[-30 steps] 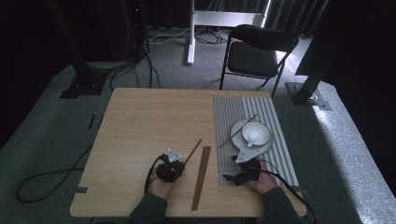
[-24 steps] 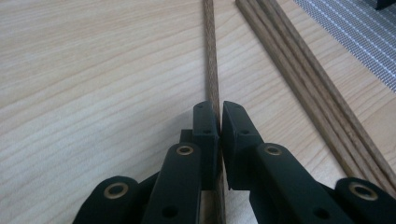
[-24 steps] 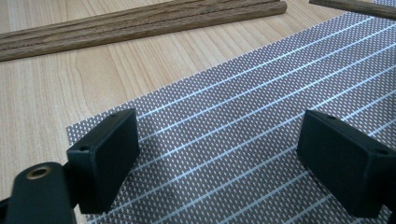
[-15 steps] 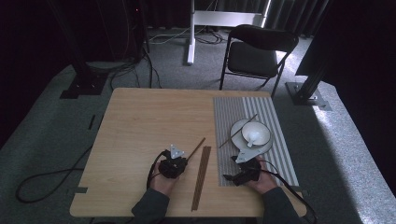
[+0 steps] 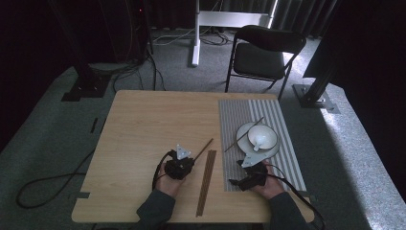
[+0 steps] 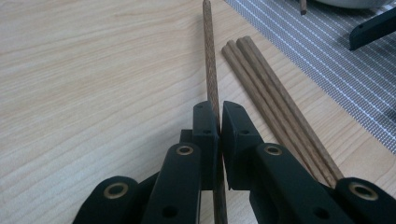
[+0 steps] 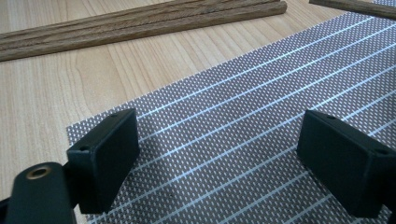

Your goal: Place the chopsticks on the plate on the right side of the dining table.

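A light wooden table (image 5: 143, 129) stands on grey carpet (image 5: 52, 139) in a dim room bounded by dark curtains, with a black chair (image 5: 265, 50) and the white foot of a stand (image 5: 230, 19) beyond its far edge and black frame feet (image 5: 86, 86) on the floor to either side. A grey striped placemat (image 5: 282, 143) covers the right part of the tabletop; on it rests a white plate (image 5: 242, 136) bearing a small white bowl (image 5: 262, 136), and a single dark stick (image 5: 244, 134) lies slantwise across the plate. The left gripper (image 5: 189, 160), held in the person's left hand (image 5: 168, 181) near the front edge of the table, has its jaws pressed together on a single wooden chopstick (image 6: 210, 70); in the left gripper view the chopstick passes between the two black pads and points away over the bare wood, its far end raised toward the placemat. Just beside it, to the right, a bundle of chopsticks (image 5: 207, 179) lies flat on the tabletop, parallel to the placemat's left border and just clear of it. The right gripper (image 5: 238, 182), held in the right hand (image 5: 270, 187), rests low over the near left corner of the placemat; in the right gripper view its jaws stand spread wide with nothing between them, the mat's woven stripes visible in the gap. A black cable (image 5: 43, 184) trails across the carpet at the left of the table.
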Demonstrator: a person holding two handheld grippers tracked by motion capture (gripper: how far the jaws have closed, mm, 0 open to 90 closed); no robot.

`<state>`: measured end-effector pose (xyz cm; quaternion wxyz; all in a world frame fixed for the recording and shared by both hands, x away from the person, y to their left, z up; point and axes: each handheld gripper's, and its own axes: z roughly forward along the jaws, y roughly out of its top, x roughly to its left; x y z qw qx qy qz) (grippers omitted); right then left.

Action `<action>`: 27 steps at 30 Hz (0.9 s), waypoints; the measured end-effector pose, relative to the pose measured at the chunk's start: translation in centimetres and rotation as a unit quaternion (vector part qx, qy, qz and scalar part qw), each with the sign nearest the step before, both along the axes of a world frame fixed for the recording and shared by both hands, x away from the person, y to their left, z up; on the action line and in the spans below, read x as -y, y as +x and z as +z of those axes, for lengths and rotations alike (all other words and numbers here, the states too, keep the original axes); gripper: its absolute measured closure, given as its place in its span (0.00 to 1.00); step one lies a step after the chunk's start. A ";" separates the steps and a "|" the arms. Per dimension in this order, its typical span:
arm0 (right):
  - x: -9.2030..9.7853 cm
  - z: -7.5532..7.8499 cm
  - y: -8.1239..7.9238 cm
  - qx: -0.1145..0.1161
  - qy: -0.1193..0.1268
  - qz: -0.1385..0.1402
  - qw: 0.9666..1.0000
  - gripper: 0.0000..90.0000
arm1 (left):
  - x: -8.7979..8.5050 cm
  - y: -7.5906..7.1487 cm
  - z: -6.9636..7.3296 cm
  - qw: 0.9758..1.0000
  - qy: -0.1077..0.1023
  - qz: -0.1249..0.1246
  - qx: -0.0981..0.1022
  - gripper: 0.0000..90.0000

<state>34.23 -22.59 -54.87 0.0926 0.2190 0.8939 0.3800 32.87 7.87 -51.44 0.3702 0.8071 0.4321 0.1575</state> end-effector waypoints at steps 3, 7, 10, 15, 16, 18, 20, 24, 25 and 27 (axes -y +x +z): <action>0.0 0.0 0.0 0.000 0.000 0.000 1.000 0.14 | 0.1 0.1 0.2 1.000 -0.001 -0.001 0.003 0.94; 0.0 0.0 0.0 0.000 0.000 0.000 1.000 0.14 | 0.2 0.1 0.4 1.000 -0.003 -0.003 0.006 0.95; 0.0 0.0 0.0 0.000 0.000 0.000 1.000 0.14 | 0.4 0.2 0.6 1.000 -0.007 -0.004 0.010 0.94; 0.0 0.0 0.0 0.000 0.000 0.000 1.000 0.14 | 0.7 0.2 1.0 1.000 -0.008 -0.010 0.015 0.94; 0.0 0.0 0.0 0.000 0.000 -0.001 1.000 0.14 | 0.7 0.2 1.0 1.000 -0.008 -0.011 0.017 0.94; 0.0 0.0 0.0 -0.001 0.000 -0.001 1.000 0.13 | 0.9 0.4 1.2 1.000 -0.009 -0.014 0.017 0.94; 0.0 0.0 0.0 -0.001 0.000 -0.001 1.000 0.14 | 1.1 0.6 1.5 1.000 -0.012 -0.017 0.020 0.94; 0.0 0.0 0.0 0.000 0.000 0.000 1.000 0.14 | 1.5 1.0 2.3 0.999 -0.016 -0.023 0.028 0.94; 0.0 0.0 0.0 0.000 0.000 0.000 1.000 0.14 | 1.7 1.1 2.5 0.999 -0.014 -0.025 0.031 0.94; 0.0 0.0 0.0 0.000 0.000 0.000 1.000 0.14 | 1.9 1.2 2.8 0.999 -0.013 -0.029 0.034 0.94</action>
